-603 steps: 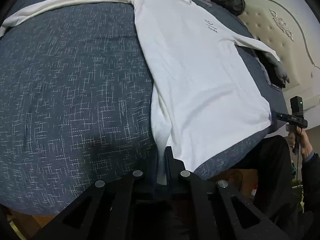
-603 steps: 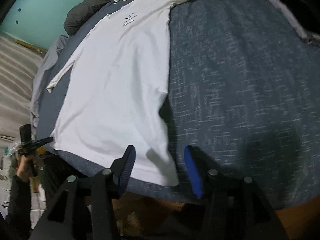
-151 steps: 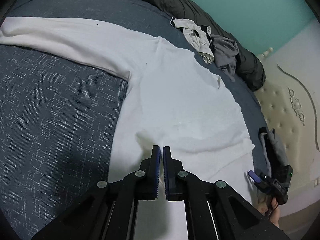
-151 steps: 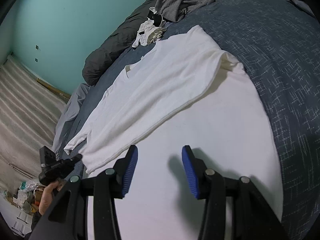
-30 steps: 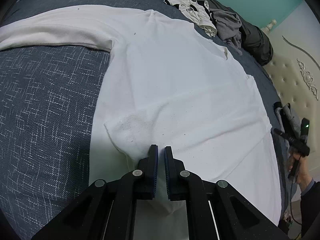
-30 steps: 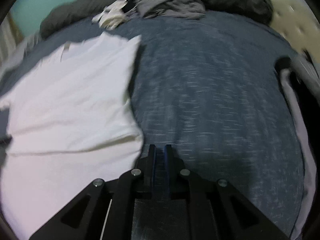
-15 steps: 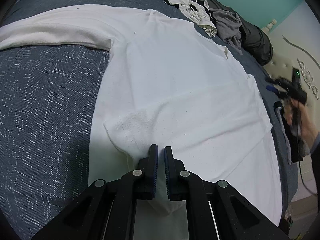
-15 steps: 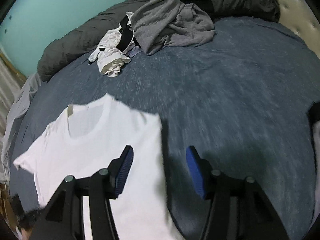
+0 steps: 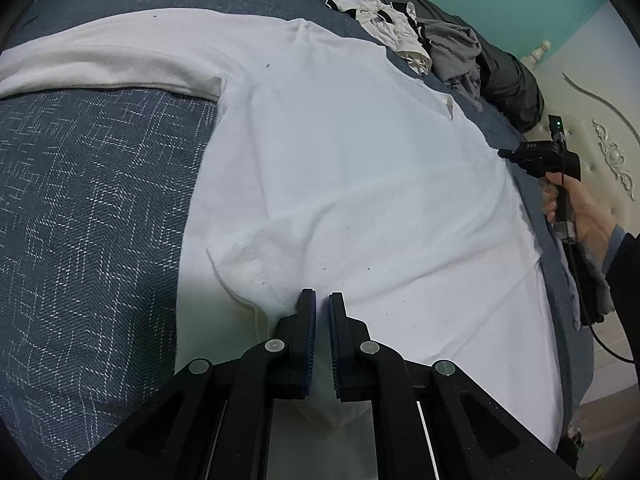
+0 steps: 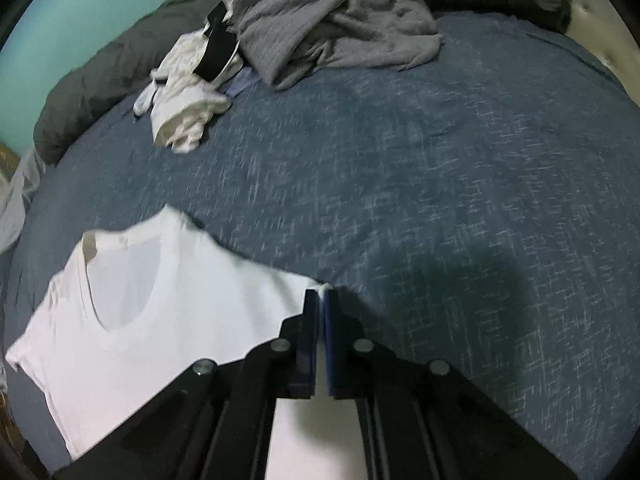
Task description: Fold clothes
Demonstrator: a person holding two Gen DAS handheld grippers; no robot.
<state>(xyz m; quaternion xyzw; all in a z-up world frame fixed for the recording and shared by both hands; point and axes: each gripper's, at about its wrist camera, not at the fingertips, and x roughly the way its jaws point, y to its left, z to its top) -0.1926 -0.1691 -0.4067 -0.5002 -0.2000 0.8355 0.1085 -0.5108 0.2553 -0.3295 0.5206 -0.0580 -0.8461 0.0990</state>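
A white long-sleeved shirt [image 9: 360, 168] lies spread on the dark blue bed cover [image 9: 88, 208], one sleeve folded across its body and the other sleeve [image 9: 100, 64] stretched out to the left. My left gripper [image 9: 322, 304] is shut on the shirt's cloth near the folded sleeve's cuff. In the right wrist view the shirt [image 10: 160, 312] shows its neckline at the lower left. My right gripper [image 10: 321, 298] is shut on the shirt's shoulder edge. It also shows in the left wrist view [image 9: 508, 154], at the shirt's far right edge.
A grey garment [image 10: 340, 16] and a crumpled white garment with a black band [image 10: 188, 92] lie at the head of the bed, against a dark duvet [image 10: 100, 80]. A cream padded headboard [image 9: 600, 128] stands to the right.
My right gripper was open above the shirt's shoulder half a second ago; it has come down and shut on the shoulder edge. The left gripper has stayed shut in place.
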